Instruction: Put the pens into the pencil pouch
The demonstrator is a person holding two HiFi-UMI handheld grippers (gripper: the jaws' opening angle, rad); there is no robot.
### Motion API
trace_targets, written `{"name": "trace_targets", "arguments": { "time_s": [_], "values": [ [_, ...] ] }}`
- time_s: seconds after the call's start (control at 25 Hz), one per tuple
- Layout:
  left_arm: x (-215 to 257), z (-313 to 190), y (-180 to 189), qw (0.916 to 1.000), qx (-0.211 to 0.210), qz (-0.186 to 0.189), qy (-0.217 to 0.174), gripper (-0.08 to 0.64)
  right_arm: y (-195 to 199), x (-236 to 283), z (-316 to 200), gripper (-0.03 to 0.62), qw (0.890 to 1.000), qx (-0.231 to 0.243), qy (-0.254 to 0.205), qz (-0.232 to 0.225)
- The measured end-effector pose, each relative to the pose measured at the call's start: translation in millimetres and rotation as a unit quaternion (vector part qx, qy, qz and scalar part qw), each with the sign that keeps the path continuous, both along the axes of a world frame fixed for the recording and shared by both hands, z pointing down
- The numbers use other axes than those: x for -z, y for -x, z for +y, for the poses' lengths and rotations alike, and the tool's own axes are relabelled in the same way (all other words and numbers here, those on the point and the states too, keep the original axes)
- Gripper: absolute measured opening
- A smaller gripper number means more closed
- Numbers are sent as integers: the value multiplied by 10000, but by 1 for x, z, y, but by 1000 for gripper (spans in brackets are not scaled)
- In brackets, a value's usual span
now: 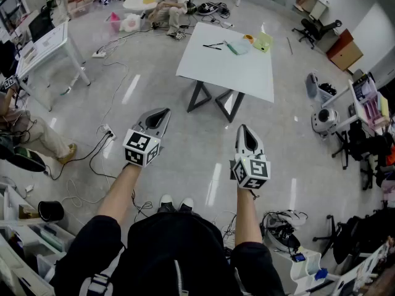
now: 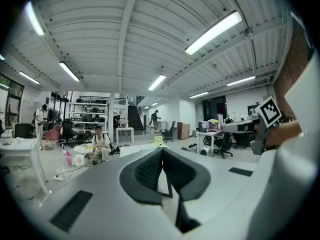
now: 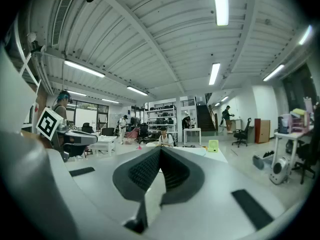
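Observation:
A white table stands ahead across the floor. On its far end lie black pens, a pale see-through pouch and a yellow-green box. My left gripper and right gripper are held out level at waist height, well short of the table. Both are shut with nothing between the jaws. In the left gripper view the pads meet; the table shows just behind them. The right gripper view shows closed pads and the yellow-green box.
A person sits on the floor beyond the table. Cables and a power strip trail over the floor at left. A white desk stands at far left. Office chairs, a fan and cluttered shelves line the right side.

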State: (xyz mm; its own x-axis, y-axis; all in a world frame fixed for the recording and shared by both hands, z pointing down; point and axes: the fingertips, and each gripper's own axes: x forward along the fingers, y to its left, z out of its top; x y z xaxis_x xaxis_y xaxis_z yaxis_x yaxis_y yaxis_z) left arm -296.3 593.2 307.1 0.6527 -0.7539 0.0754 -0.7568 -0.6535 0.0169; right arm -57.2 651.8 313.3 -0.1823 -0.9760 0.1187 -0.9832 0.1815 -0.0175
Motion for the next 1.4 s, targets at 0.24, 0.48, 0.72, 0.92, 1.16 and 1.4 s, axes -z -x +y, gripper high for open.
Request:
{"name": "trace_targets", "arguments": {
  "time_s": [0.24, 0.48, 0.72, 0.92, 1.16, 1.4],
  "values": [
    [-6, 6, -4, 10000, -36, 14, 75, 25, 6, -2, 10, 9, 10000, 60, 19, -1],
    [-11, 19, -4, 9998, -89, 61, 143, 26, 5, -7, 21, 9, 10000, 24, -18, 20],
    [-10, 19, -10, 9994, -276, 69, 190, 118, 1, -8, 23, 98, 9999, -39, -58, 89],
    [-14, 11, -9, 9996, -157, 101, 220, 233, -2, -11, 18, 203, 10000, -13, -29, 89],
    [-27, 2, -21, 9993, -73, 95, 353, 233, -15, -23, 5, 227, 9999, 87, 95, 60],
    [-33, -3, -31, 9991, -27, 49, 416, 233, -24, -33, -8, 227, 9996, 252, 150, 6]
  ]
}}
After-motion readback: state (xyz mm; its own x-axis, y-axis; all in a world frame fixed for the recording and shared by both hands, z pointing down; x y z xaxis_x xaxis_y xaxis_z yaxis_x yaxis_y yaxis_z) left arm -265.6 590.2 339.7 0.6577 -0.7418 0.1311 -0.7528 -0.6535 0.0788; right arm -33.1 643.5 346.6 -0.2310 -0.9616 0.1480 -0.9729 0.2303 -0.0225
